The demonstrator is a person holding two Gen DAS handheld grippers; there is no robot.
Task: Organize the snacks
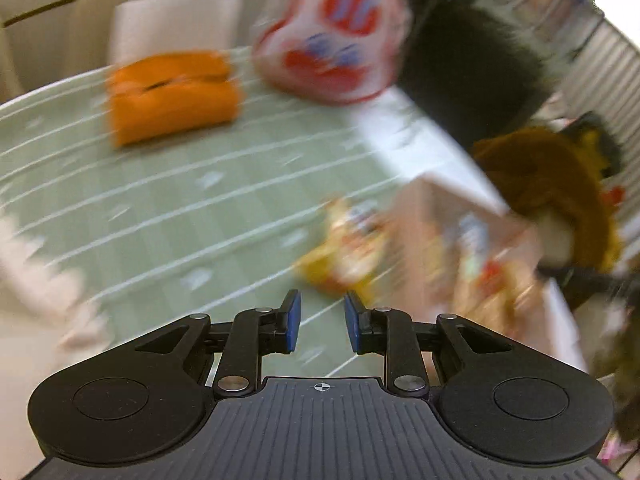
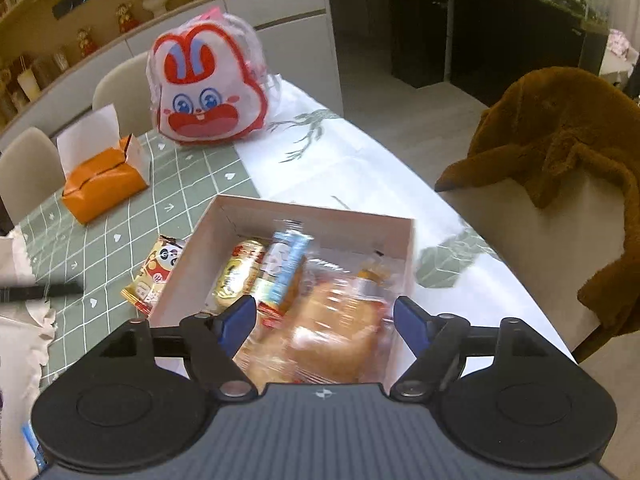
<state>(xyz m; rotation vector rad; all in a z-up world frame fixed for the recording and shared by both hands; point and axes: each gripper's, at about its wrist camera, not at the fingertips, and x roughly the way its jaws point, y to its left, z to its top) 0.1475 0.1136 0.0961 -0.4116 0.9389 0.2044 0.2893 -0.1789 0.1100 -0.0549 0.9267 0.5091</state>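
A pink cardboard box (image 2: 320, 210) stands on the table and holds several wrapped snacks, with a bread pack (image 2: 336, 340) at the front. My right gripper (image 2: 324, 320) is open just above that bread pack, not touching it. A panda-print snack packet (image 2: 154, 276) lies on the green mat left of the box; it shows blurred in the left wrist view (image 1: 340, 252). My left gripper (image 1: 322, 320) is open and empty above the mat, just short of that packet. The box (image 1: 448, 216) is to its right.
A rabbit-face bag (image 2: 208, 92) and an orange package in a white carton (image 2: 104, 180) stand at the back of the table. A chair with a brown furry coat (image 2: 560, 152) is at the right. White crumpled paper (image 2: 24, 320) lies at the left edge.
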